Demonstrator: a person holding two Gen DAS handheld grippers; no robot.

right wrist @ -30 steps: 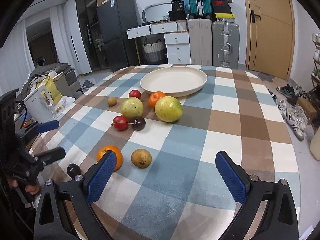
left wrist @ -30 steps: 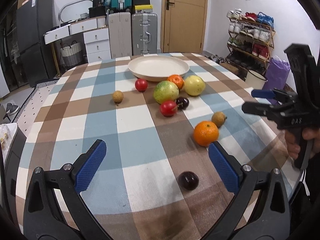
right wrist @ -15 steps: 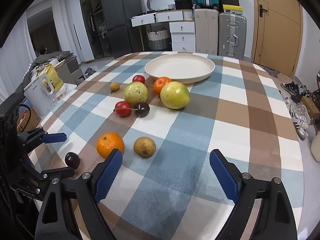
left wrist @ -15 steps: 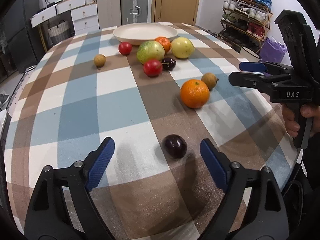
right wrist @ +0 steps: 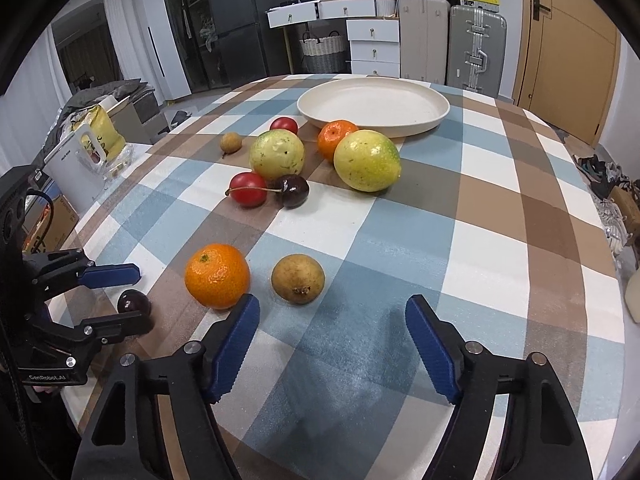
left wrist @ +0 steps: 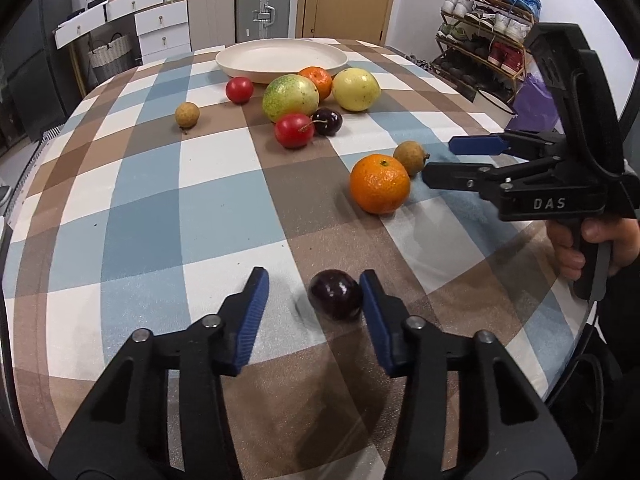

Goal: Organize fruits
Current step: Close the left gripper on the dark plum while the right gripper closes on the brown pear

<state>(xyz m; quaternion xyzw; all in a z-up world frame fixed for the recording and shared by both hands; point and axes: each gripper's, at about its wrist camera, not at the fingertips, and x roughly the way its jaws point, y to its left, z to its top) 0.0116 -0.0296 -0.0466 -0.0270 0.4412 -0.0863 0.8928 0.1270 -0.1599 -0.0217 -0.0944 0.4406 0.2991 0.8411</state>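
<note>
A dark plum [left wrist: 336, 294] lies on the checked tablecloth between the jaws of my left gripper [left wrist: 314, 304]. Those jaws are closing: the right pad [left wrist: 372, 312] is at the plum's side, the left pad [left wrist: 256, 312] still stands apart from it. My right gripper [right wrist: 332, 320] is open with its jaws closing and nothing between them. A brown round fruit [right wrist: 298, 278] sits just ahead of its tips, and a large orange [right wrist: 217, 275] is beside its left pad. The cream plate [right wrist: 372, 106] stands at the far side.
Two big yellow-green fruits [right wrist: 277, 153] [right wrist: 367, 160], a small orange [right wrist: 335, 138], two red fruits [right wrist: 248, 188], a dark cherry [right wrist: 294, 190] and a small brown fruit [right wrist: 231, 142] cluster before the plate. The table edge [left wrist: 576, 320] is near the person's hand [left wrist: 600, 240].
Both grippers have come lower over the table and their jaws have narrowed. The left one now brackets the dark plum; the right one has neared the brown fruit and the orange.
</note>
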